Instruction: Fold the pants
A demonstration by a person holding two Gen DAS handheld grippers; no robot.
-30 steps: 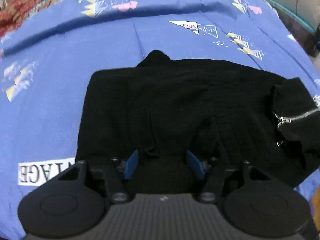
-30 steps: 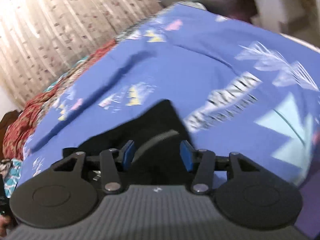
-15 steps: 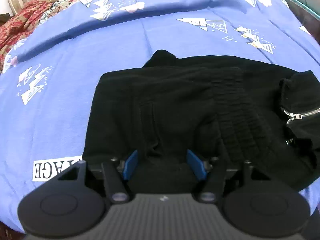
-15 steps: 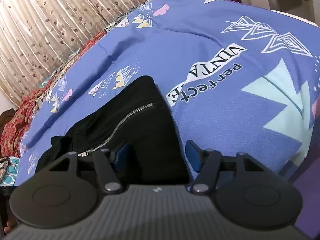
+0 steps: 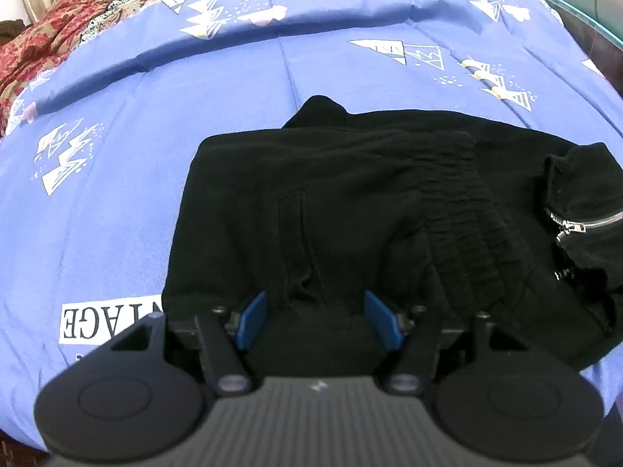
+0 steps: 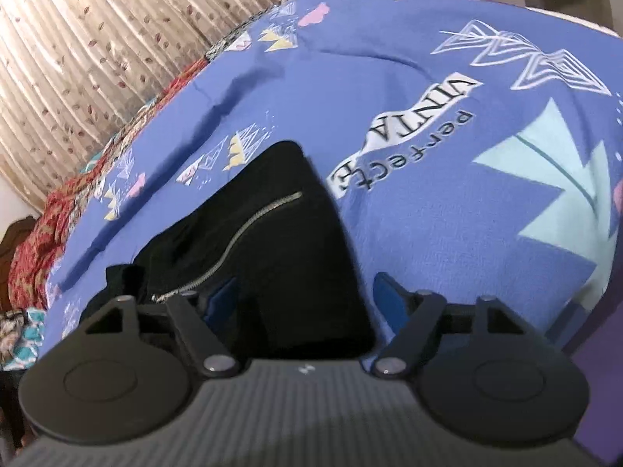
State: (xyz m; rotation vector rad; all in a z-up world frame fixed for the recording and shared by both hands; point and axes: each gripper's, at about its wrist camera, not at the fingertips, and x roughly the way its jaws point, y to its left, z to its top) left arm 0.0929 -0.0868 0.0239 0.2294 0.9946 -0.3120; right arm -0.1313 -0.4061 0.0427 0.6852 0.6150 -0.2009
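Pants' (image 5: pixel 350 214) right end cut off (zipper (image 5: pixel 584 225) perhaps too).
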